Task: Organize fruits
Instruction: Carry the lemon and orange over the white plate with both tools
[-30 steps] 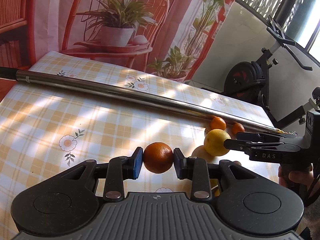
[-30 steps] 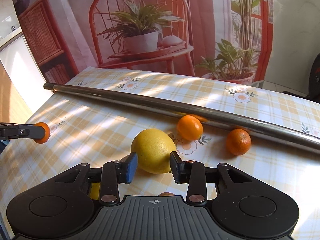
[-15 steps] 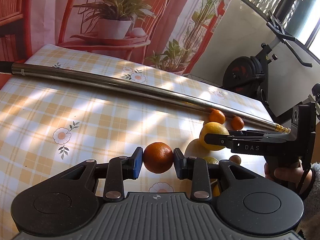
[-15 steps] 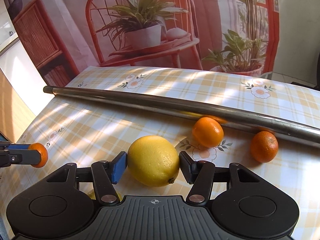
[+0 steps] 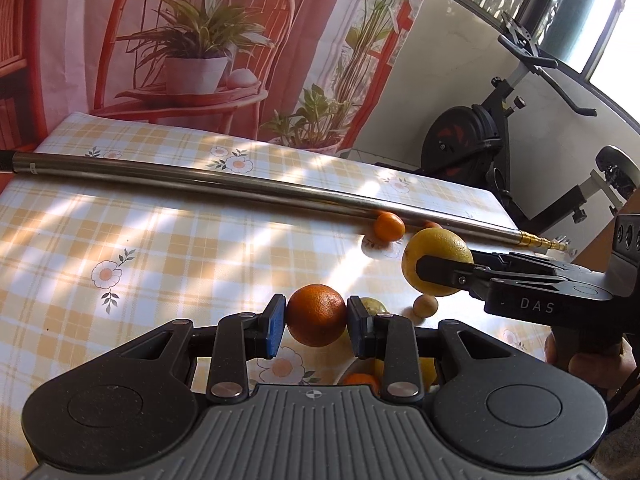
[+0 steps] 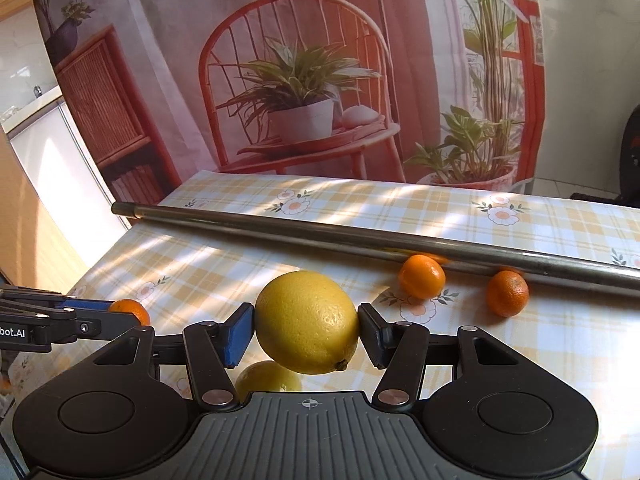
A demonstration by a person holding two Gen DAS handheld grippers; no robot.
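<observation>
Metal pole [image 6: 360, 240] crosses the table [image 5: 160, 248]; wide bare cloth lies on its near side. Left gripper [image 5: 316, 322] grasps a dark orange [image 5: 317, 315], lifted clear of the pole. Right gripper [image 6: 306, 330] clamps a yellow lemon [image 6: 307, 322], pads touching. Two small oranges [image 6: 422, 276] sit against the pole. Checked floral cloth, printed backdrop behind.

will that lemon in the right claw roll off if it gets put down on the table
Probably: the lemon is rounded and the tablecloth looks smooth and flat. Its oval shape may make it wobble. The metal pole seems to stop two small oranges.
</observation>
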